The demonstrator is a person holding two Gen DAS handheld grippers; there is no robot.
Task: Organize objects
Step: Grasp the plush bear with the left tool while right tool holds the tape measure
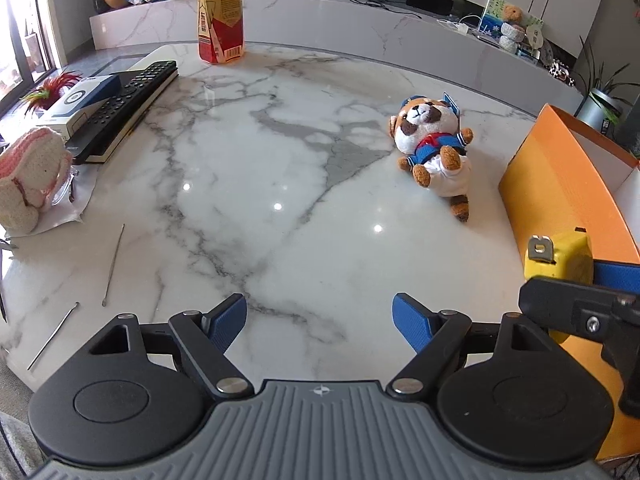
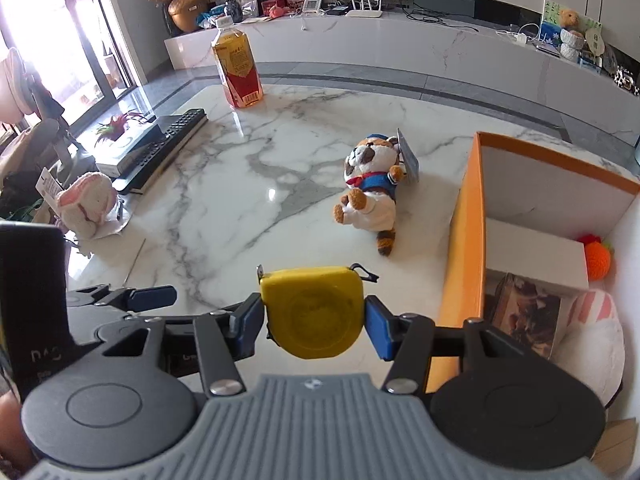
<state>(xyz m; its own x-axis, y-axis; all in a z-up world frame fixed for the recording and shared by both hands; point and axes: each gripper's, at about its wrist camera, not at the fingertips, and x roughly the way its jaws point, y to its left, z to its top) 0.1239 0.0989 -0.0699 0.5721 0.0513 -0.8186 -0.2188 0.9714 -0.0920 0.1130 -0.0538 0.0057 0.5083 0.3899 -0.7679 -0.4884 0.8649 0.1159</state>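
Note:
My right gripper (image 2: 314, 322) is shut on a yellow tape measure (image 2: 316, 312) and holds it above the marble table, just left of the orange box (image 2: 460, 240). The tape measure also shows at the right of the left wrist view (image 1: 560, 258), beside the box (image 1: 560, 184). My left gripper (image 1: 320, 322) is open and empty above the table's near part. A plush raccoon in a sailor suit (image 1: 434, 144) lies on the table left of the box; it also shows in the right wrist view (image 2: 374, 192).
A tea bottle (image 1: 221, 20) stands at the far side. Remotes on a book (image 1: 120, 108), a knitted pink-white toy (image 1: 28, 180) and two thin metal picks (image 1: 114, 268) lie at the left. The box holds a white carton (image 2: 536, 256), an orange knitted toy (image 2: 598, 260) and other items.

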